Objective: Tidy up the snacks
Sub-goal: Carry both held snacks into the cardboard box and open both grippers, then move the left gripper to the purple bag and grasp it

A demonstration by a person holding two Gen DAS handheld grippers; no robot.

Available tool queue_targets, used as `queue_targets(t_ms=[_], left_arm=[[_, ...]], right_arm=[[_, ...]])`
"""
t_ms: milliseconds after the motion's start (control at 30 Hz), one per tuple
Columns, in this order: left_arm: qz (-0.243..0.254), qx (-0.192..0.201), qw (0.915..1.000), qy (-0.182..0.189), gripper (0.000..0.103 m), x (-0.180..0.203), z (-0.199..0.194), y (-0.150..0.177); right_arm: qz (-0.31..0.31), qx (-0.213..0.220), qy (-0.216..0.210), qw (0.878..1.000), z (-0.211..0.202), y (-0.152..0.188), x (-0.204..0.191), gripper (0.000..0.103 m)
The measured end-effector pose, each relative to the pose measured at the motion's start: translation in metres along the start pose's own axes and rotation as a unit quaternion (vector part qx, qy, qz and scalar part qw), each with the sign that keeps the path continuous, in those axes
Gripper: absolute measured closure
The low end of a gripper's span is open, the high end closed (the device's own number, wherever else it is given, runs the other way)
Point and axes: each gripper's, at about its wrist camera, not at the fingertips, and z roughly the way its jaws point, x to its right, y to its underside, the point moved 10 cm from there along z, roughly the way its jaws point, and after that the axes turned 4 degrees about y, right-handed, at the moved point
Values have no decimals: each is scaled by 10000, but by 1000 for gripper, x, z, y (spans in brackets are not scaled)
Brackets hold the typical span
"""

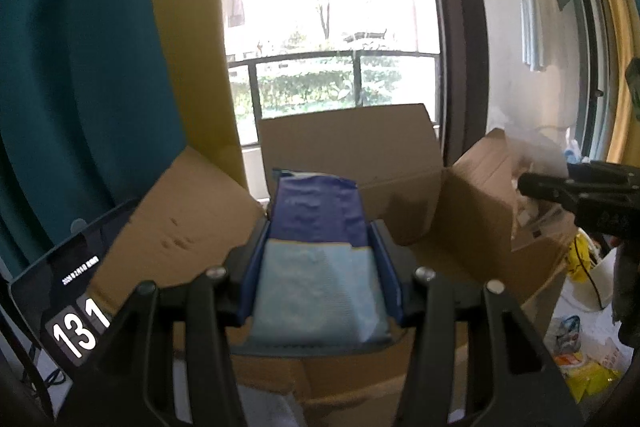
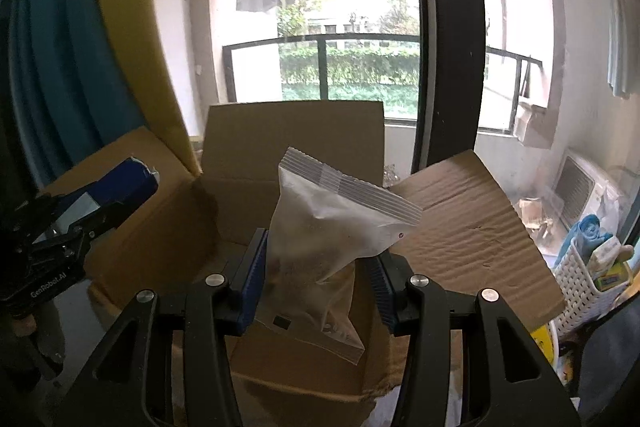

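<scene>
Snack packets are sitting clamped in both tools, the left tool point(image 1: 320, 247) gripping a blue packet point(image 1: 318, 251) and the right tool point(image 2: 320, 267) gripping a translucent pouch point(image 2: 320, 235), both hanging over the open cardboard box point(image 2: 296, 143) before the window point(image 2: 344, 27).

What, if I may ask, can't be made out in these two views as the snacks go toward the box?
- Cardboard box interior: right wrist view, hidden by the translucent packet and right tongs.
- Blue packet label: left wrist view, blurred, lower end behind the left tongs.
- Tablet screen: left wrist view, cut off by the frame edge.
- White basket contents: right wrist view, too small.
</scene>
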Motion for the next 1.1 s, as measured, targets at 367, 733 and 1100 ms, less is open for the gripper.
queue_targets(t_ms=[367, 733, 1100], left_arm=[[-228, -25, 9997, 88, 33, -8, -5, -6], [-415, 221, 9988, 170, 23, -15, -48, -10], [-646, 309, 9972, 235, 23, -22, -120, 15]], right_arm=[[159, 49, 164, 9997, -17, 0, 3, 31], [14, 116, -119, 9999, -77, 17, -31, 31], [14, 112, -179, 9998, -129, 45, -47, 31]])
